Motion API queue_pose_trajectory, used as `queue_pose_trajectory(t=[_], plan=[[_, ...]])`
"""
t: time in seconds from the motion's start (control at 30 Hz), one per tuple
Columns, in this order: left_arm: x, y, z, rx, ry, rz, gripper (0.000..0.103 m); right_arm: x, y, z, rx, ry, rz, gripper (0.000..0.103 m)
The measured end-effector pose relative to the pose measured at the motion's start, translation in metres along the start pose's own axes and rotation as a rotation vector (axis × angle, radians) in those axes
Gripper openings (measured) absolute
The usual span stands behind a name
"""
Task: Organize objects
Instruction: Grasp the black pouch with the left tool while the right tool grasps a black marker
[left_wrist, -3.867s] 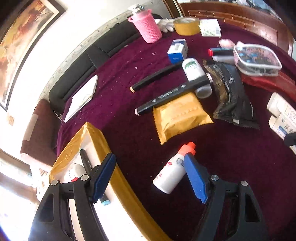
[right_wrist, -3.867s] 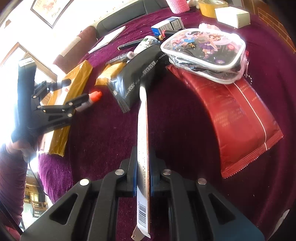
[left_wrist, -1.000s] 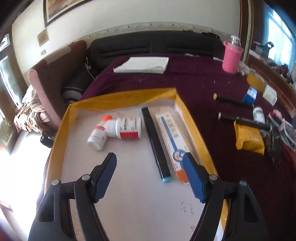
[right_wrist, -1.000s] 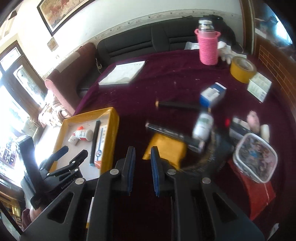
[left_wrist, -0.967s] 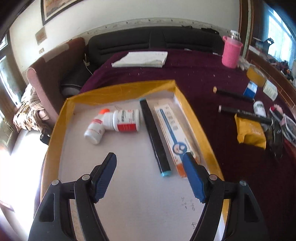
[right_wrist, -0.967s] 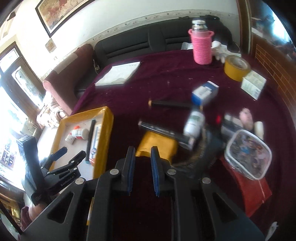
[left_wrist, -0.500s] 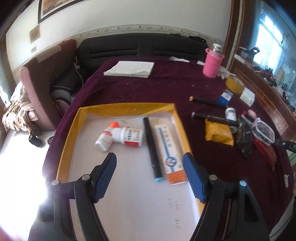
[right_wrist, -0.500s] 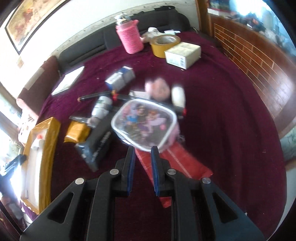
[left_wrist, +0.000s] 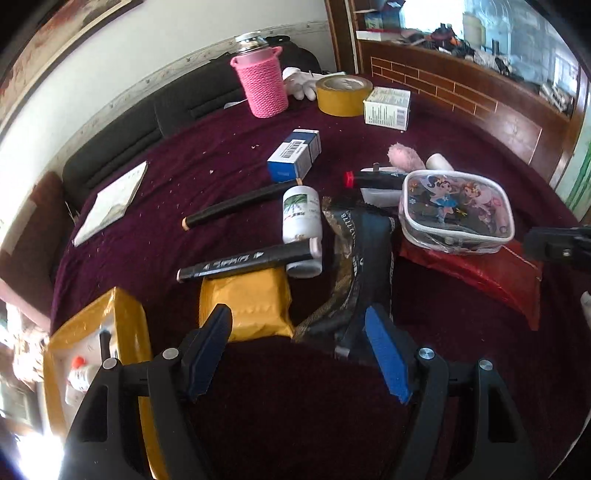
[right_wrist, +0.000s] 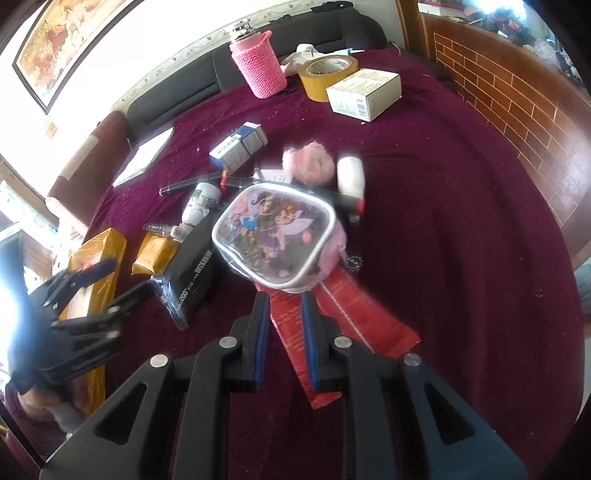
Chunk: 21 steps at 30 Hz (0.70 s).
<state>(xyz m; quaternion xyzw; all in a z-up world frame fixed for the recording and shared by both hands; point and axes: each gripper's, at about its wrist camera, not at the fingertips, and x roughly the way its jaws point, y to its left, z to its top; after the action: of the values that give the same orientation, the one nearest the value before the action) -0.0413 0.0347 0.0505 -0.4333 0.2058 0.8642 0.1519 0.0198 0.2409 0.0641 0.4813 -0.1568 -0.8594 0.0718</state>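
Two black markers (left_wrist: 243, 263) lie on the maroon tablecloth (left_wrist: 461, 140) in the left wrist view, the nearer one resting across a yellow packet (left_wrist: 245, 304) and a white bottle (left_wrist: 302, 229). The left gripper (left_wrist: 297, 345) hangs above the cloth with its blue pads wide apart and nothing between them; the near ends of the yellow packet and a black pouch (left_wrist: 364, 258) lie just beyond its tips. A yellow tray (left_wrist: 127, 332) sits at lower left, a small orange-capped bottle (left_wrist: 79, 374) inside it. Farther back stand a blue box (left_wrist: 293, 155), a pink knitted cup (left_wrist: 264, 83), a roll of tape (left_wrist: 343, 94) and a white carton (left_wrist: 386, 109).

From the right wrist view, the right gripper (right_wrist: 283, 306) is nearly closed, its narrow gap empty. Its tips hover over a red packet (right_wrist: 332, 314), just short of a clear cartoon pouch (right_wrist: 275, 240) that lies on that packet. The left gripper (right_wrist: 110, 280) shows at left over the tray (right_wrist: 99, 243), beside the black pouch (right_wrist: 192, 269).
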Motion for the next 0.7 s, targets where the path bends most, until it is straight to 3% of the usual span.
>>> queue_pose_trajectory(t=[0.1,0.23,0.33,0.4,0.43,0.47,0.53,0.7], plan=[[0.019,-0.019,0.017,0.062,0.008,0.057,0.069,-0.007,-0.011,0.001,0.009,-0.009,0.008,0.014],[0.044,-0.032,0.029,0.076,0.054,0.082,0.069,-0.014,-0.023,0.003,0.020,-0.024,0.023,0.014],[0.053,-0.037,0.030,0.074,0.040,0.099,0.069,-0.016,-0.028,0.007,0.029,-0.033,0.039,0.014],[0.052,-0.033,0.030,0.035,0.066,0.050,0.057,-0.014,-0.030,0.009,0.034,-0.035,0.038,0.014],[0.051,-0.030,0.029,0.023,0.089,-0.014,0.027,-0.013,-0.031,0.010,0.034,-0.035,0.039,0.014],[0.049,-0.027,0.028,0.006,0.109,-0.048,0.024,-0.012,-0.030,0.011,0.033,-0.034,0.040,0.014],[0.039,-0.020,0.022,-0.007,0.098,-0.048,0.020,-0.011,-0.029,0.011,0.027,-0.034,0.044,0.014],[0.001,0.008,-0.003,-0.142,0.065,-0.186,0.019,-0.010,-0.015,0.012,0.001,-0.032,0.061,0.014]])
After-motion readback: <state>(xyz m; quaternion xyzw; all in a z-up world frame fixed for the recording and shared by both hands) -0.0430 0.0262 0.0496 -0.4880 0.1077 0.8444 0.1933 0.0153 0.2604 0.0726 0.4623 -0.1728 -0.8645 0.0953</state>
